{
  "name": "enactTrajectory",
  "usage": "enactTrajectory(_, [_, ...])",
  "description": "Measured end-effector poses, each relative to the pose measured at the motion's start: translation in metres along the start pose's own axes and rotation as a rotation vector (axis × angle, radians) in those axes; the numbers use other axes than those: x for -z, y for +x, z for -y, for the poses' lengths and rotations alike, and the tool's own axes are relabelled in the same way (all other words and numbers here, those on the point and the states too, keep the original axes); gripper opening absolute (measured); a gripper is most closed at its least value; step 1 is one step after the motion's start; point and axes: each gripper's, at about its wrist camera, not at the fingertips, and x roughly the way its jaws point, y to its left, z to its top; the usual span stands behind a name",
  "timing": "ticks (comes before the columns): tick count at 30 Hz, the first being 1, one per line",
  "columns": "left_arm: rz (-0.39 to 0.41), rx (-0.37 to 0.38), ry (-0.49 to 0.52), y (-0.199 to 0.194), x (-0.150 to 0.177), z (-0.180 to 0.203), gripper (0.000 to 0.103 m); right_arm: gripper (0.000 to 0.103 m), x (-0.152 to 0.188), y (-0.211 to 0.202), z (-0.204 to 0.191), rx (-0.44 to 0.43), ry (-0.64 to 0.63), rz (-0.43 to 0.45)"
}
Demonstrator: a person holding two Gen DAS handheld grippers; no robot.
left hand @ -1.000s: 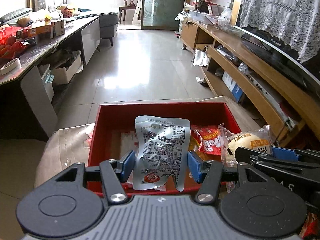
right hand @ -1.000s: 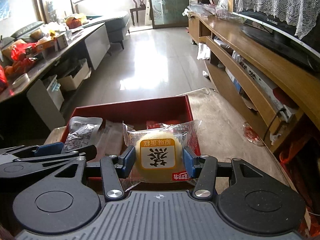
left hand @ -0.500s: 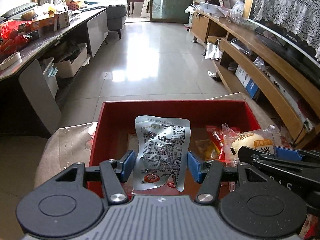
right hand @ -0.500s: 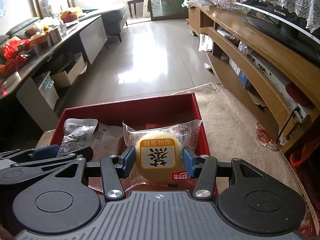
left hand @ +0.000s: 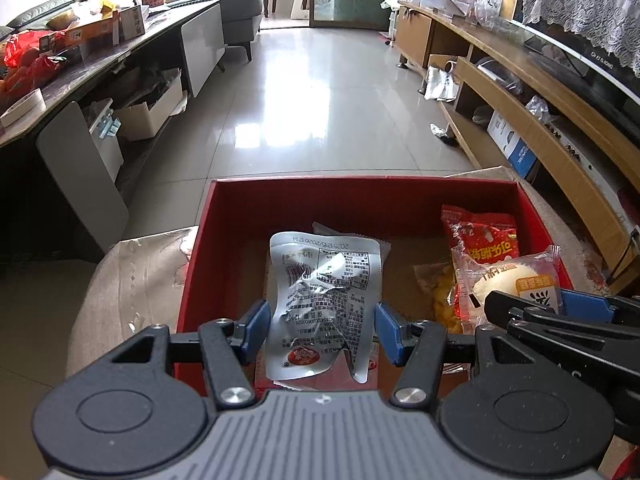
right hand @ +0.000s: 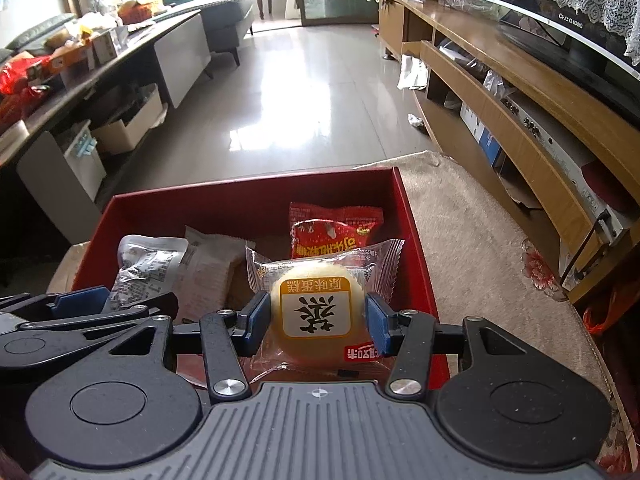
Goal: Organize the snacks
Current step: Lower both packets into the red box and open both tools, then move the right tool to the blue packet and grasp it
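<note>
Holding a silver foil packet (left hand: pixel 324 304) in my left gripper (left hand: pixel 320 330) and a wrapped yellow cake (right hand: pixel 316 312) in my right gripper (right hand: pixel 316 320), both closed over the red box (left hand: pixel 360 196), I judge 2 snacks remain to release beside the red packet (right hand: pixel 334 228) ahead.

Surface: beige cloth-covered top (right hand: pixel 472 240) under my fingers.
Lying on it: red box (left hand: pixel 360 196), touching the cloth.
Beyond it: glossy tiled floor (left hand: pixel 320 92).
</note>
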Motion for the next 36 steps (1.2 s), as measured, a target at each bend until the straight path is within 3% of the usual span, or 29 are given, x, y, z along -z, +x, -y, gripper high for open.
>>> enactTrajectory(16, [0.010,-0.005,-0.029,-0.003,-0.004,-0.009,0.063,0.065,-0.002,-0.002,-0.001,0.003,-0.010,0.022])
enactTrajectory(36, [0.011,0.058,-0.027,-0.028,0.008,-0.009,0.065,0.066,0.005,-0.024,0.014,0.027,0.030,0.059])
